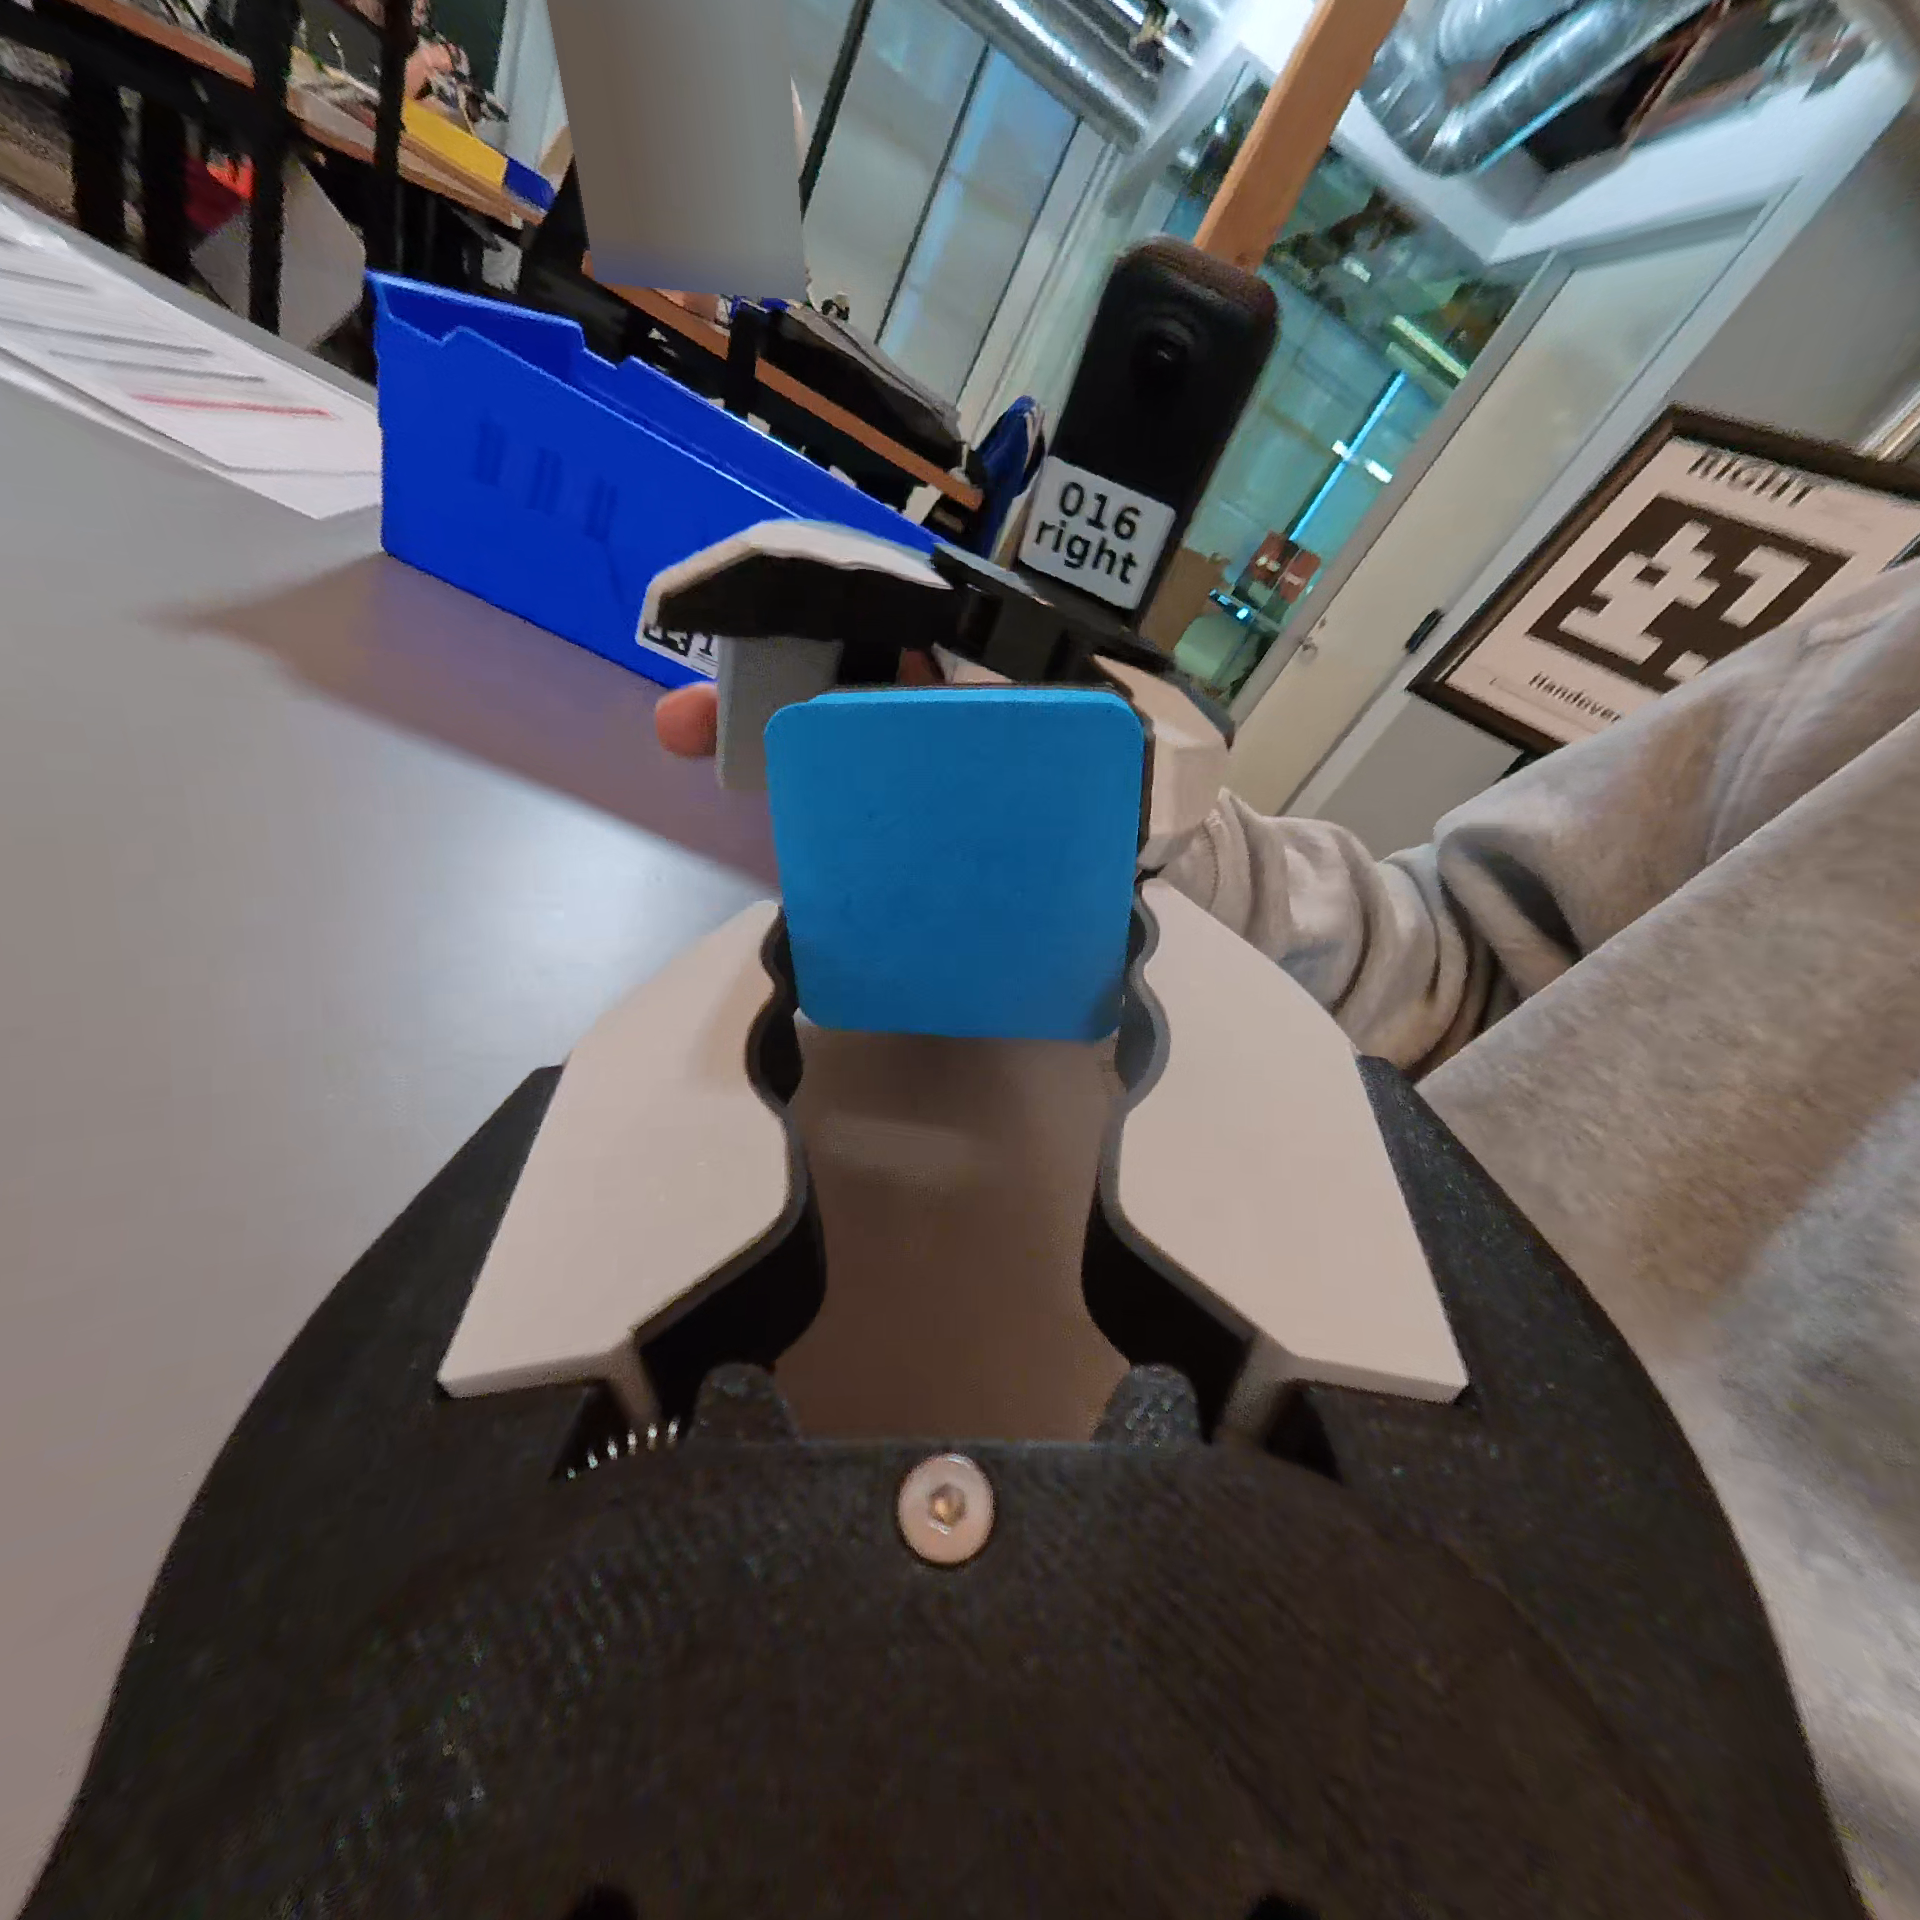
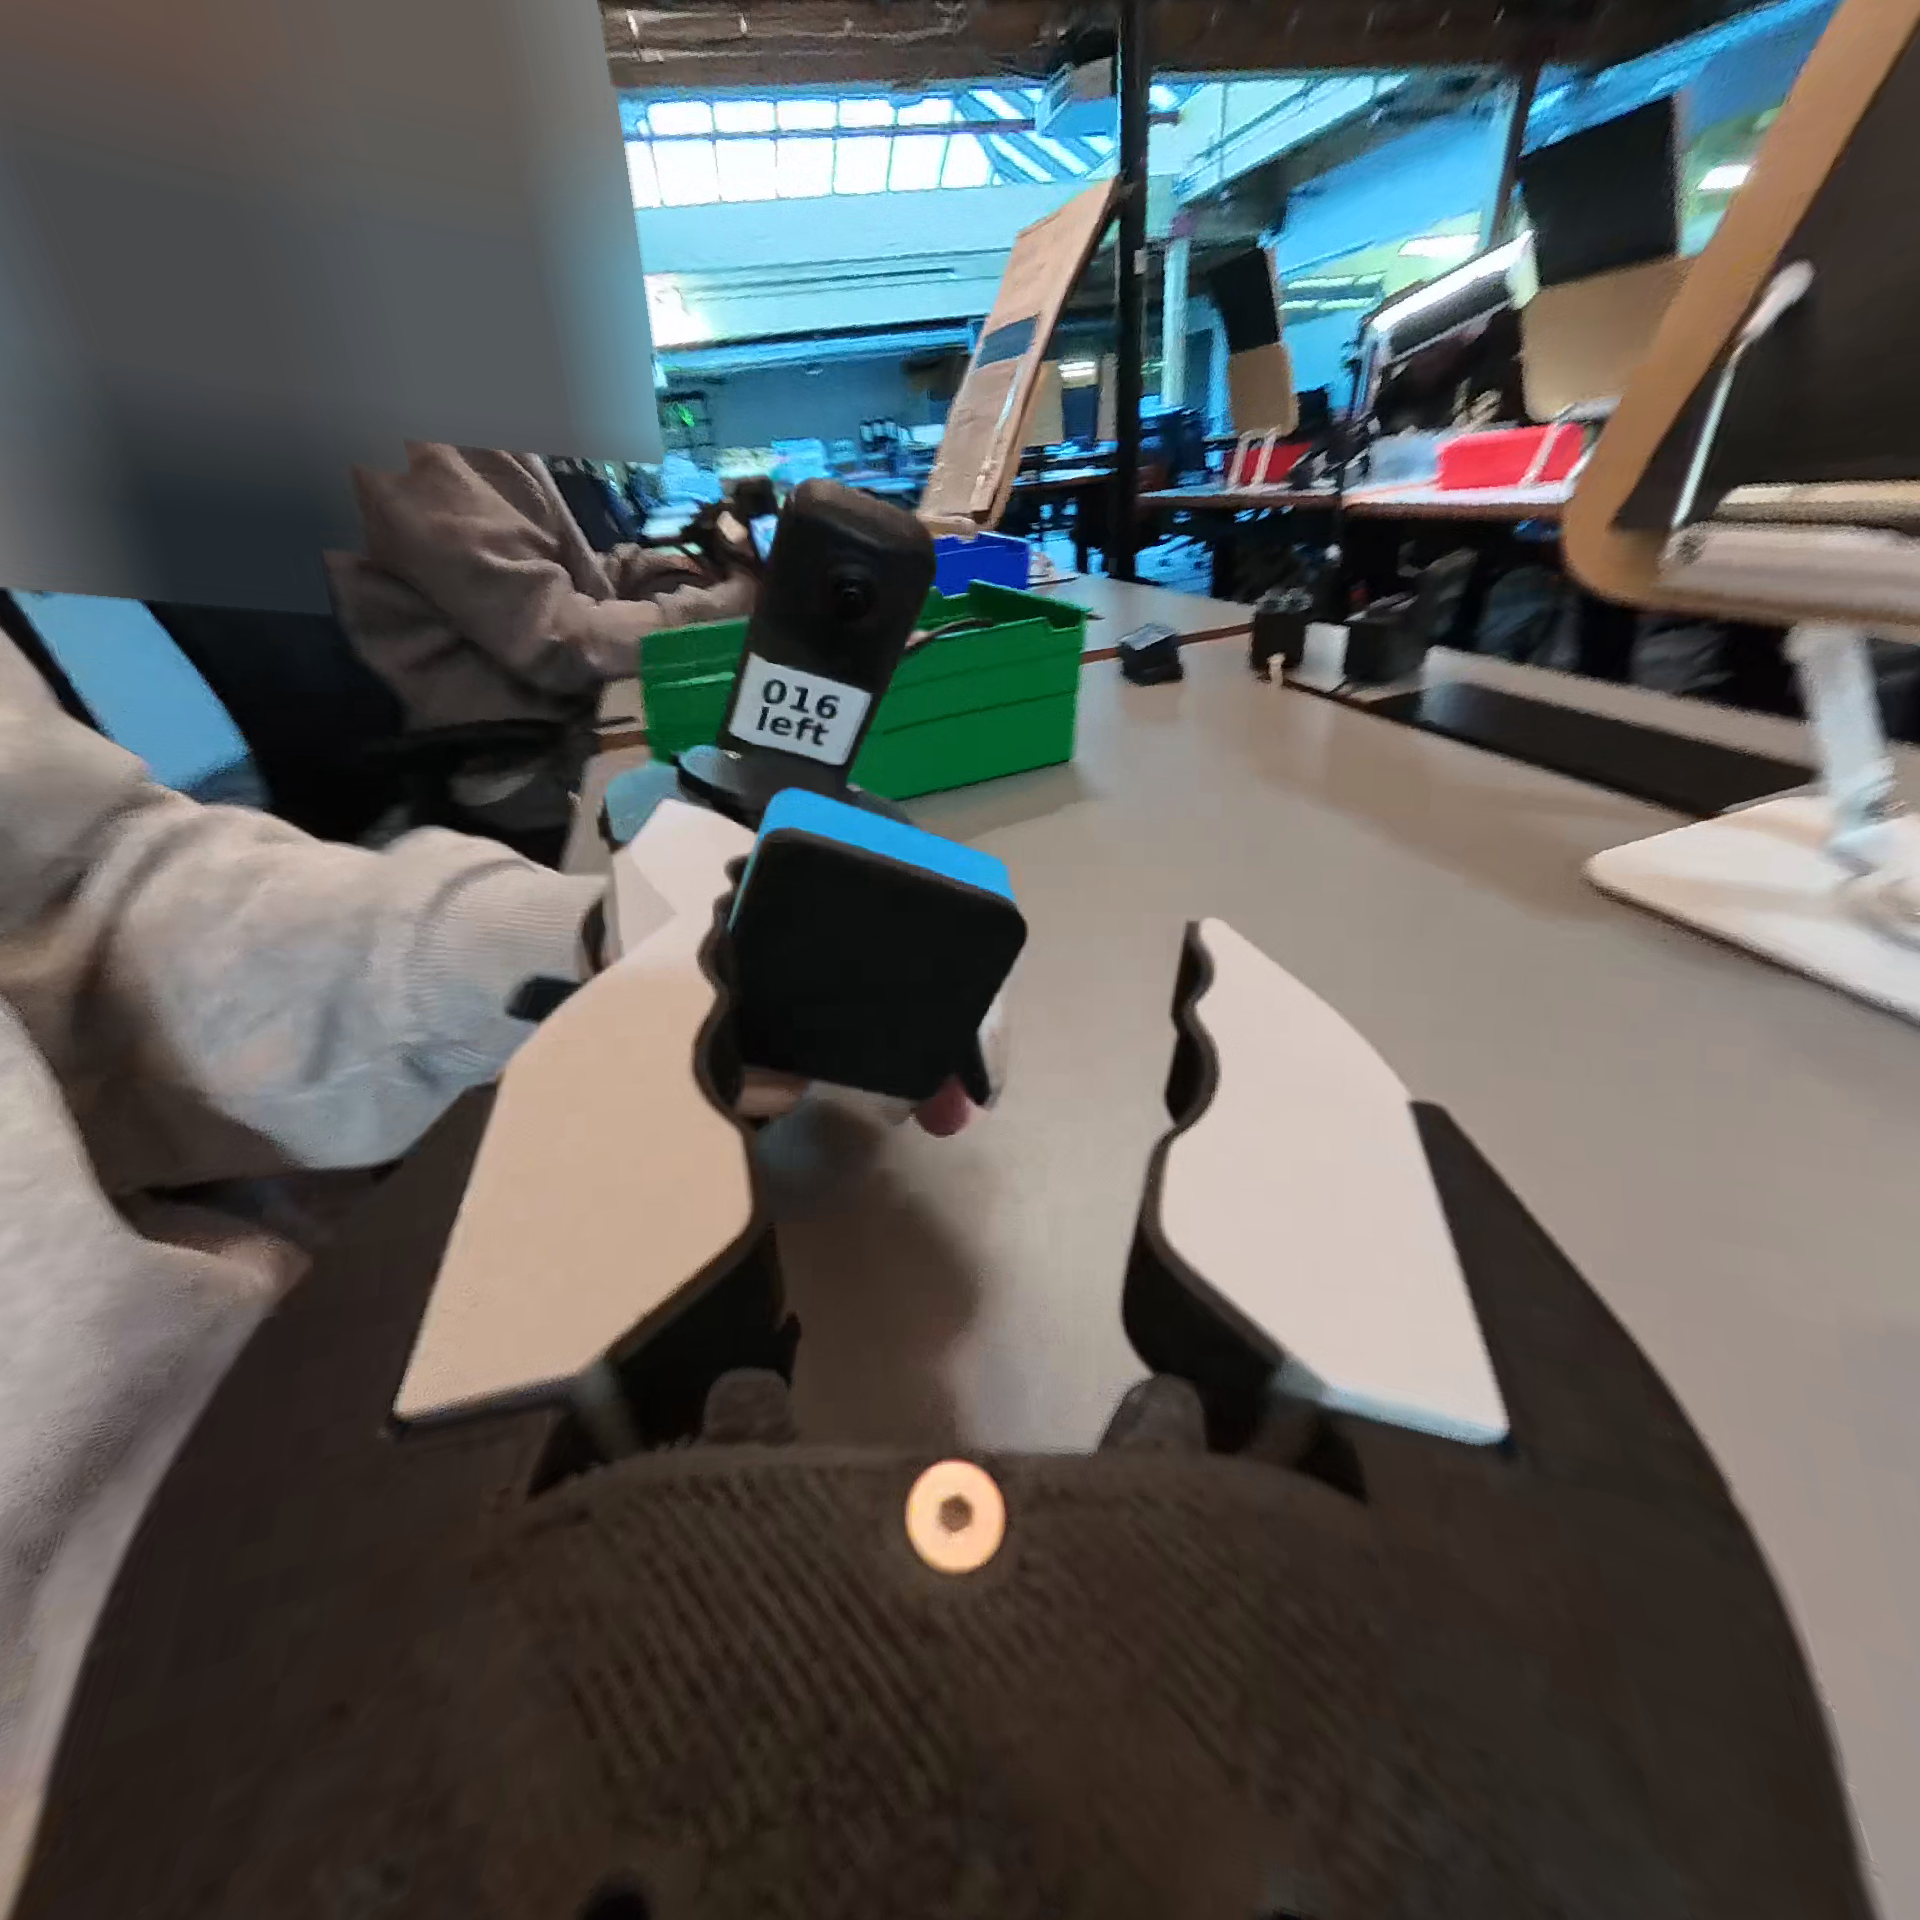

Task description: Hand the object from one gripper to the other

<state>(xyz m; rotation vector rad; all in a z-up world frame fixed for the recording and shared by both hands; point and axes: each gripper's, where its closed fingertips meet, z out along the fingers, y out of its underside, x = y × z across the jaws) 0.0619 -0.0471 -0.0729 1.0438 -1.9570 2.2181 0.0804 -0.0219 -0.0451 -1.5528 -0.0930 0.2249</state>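
A square block, blue on one face [image 1: 956,873] and black on the other [image 2: 868,982], is held above the grey table [image 1: 260,935]. My left gripper [image 1: 956,935] is shut on its lower part, and the block stands up from the fingertips. My right gripper [image 2: 961,956] is open and faces the block's black side. The block is close to its left finger [image 2: 623,1143], with a wide gap to the right finger [image 2: 1288,1143]. The right gripper also shows behind the block in the left wrist view [image 1: 800,603]. The left gripper's finger [image 2: 665,862] shows in the right wrist view.
A blue bin [image 1: 540,488] stands on the table behind the grippers, with paper sheets [image 1: 156,364] to its left. A green bin [image 2: 966,686] stands further along the table. A monitor on a white stand [image 2: 1766,883] is at the right. A grey sleeve [image 1: 1558,935] reaches in. My left and right fingertips are right by each other.
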